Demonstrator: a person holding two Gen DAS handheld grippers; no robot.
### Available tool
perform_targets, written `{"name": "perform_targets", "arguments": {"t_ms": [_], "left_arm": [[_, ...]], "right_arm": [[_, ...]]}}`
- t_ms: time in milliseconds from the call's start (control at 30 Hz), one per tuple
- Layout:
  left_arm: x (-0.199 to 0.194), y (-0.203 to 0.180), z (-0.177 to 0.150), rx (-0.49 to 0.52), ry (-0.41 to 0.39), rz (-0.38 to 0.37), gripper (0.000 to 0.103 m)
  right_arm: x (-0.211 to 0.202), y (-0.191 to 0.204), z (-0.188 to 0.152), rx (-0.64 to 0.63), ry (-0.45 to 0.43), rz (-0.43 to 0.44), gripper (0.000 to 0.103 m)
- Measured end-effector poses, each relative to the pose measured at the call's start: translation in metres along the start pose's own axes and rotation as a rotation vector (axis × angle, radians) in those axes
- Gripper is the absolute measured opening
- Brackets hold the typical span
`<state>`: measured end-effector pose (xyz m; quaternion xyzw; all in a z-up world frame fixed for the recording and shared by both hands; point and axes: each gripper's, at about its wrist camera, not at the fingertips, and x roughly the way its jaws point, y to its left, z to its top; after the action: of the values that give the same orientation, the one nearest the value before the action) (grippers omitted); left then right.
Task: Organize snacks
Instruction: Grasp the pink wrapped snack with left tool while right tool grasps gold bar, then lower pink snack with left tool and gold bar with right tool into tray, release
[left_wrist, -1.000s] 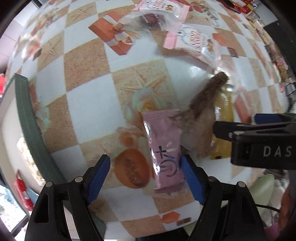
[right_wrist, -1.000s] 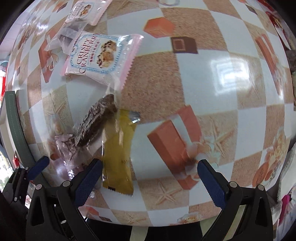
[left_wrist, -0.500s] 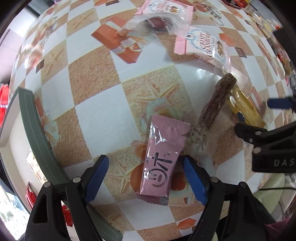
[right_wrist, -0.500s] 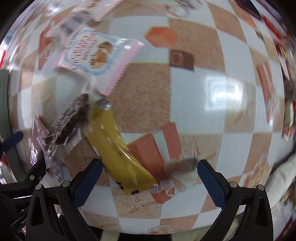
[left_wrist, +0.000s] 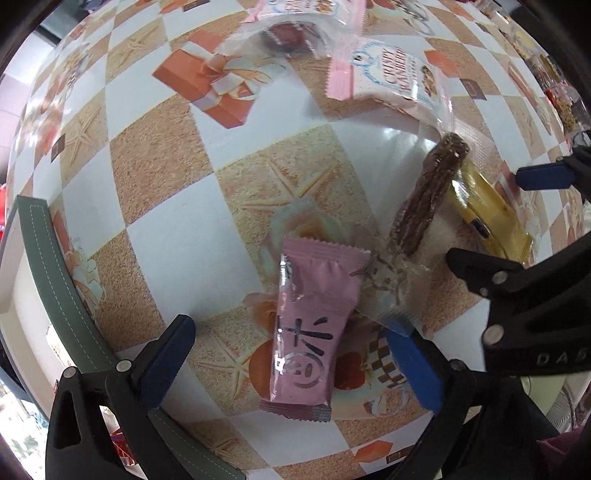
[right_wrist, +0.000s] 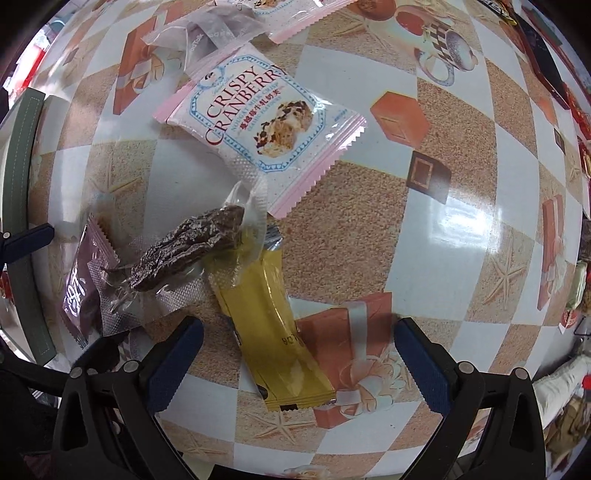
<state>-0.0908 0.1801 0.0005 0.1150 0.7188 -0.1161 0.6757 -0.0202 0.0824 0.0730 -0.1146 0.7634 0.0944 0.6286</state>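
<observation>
In your right wrist view, the pink-edged white packet (right_wrist: 260, 127) in the upper middle of the frame reads "CRISPY CRANBERRY" in large red letters, with a smaller line "NOUGAT MILK CRISP" and a row of Chinese characters under it, too small to read. The clear wrapper (right_wrist: 207, 35) at the top left carries faint white print that you cannot make out. The yellow bar (right_wrist: 273, 328) at lower centre shows small dark marks, unreadable. In your left wrist view, the pink wrapper (left_wrist: 312, 325) at lower centre bears silver Chinese-style characters and a smiling face sign. The black body of the right gripper (left_wrist: 532, 314), at the right edge, shows white letters "DAS", cut off by the frame.
</observation>
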Motion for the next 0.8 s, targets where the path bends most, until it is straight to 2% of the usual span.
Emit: {"name": "perform_targets", "arguments": {"t_ms": [100, 200, 233, 267, 300, 433, 600, 700, 800], "left_arm": [[-0.006, -0.018, 0.009, 0.042, 0.002, 0.003, 0.093], [-0.014, -0.025, 0.007, 0.054, -0.011, 0.002, 0.071], [-0.02, -0.025, 0.008, 0.055, -0.02, 0.003, 0.054], [-0.023, -0.023, 0.009, 0.053, -0.027, 0.0, 0.032], [-0.025, -0.02, 0.007, 0.047, -0.023, -0.007, 0.028], [-0.029, -0.005, 0.007, -0.011, -0.006, -0.044, 0.027], [-0.045, 0.015, -0.008, -0.062, -0.042, -0.092, 0.027], [-0.057, 0.019, -0.015, -0.084, -0.067, -0.109, 0.027], [-0.069, 0.022, -0.019, -0.102, -0.089, -0.115, 0.027]], "right_arm": [[0.002, 0.021, -0.009, -0.056, -0.01, -0.015, 0.093], [-0.004, 0.032, -0.012, -0.077, -0.016, -0.016, 0.073], [-0.007, 0.033, -0.012, -0.08, -0.023, -0.017, 0.057], [-0.011, 0.034, -0.013, -0.08, -0.031, -0.016, 0.031], [-0.014, 0.032, -0.013, -0.074, -0.037, -0.011, 0.024], [-0.013, 0.008, -0.023, 0.044, -0.016, 0.095, 0.024], [-0.009, -0.028, -0.058, 0.253, 0.002, 0.268, 0.024], [-0.005, -0.039, -0.074, 0.335, 0.012, 0.325, 0.024], [-0.002, -0.043, -0.087, 0.37, 0.019, 0.347, 0.024]]}}
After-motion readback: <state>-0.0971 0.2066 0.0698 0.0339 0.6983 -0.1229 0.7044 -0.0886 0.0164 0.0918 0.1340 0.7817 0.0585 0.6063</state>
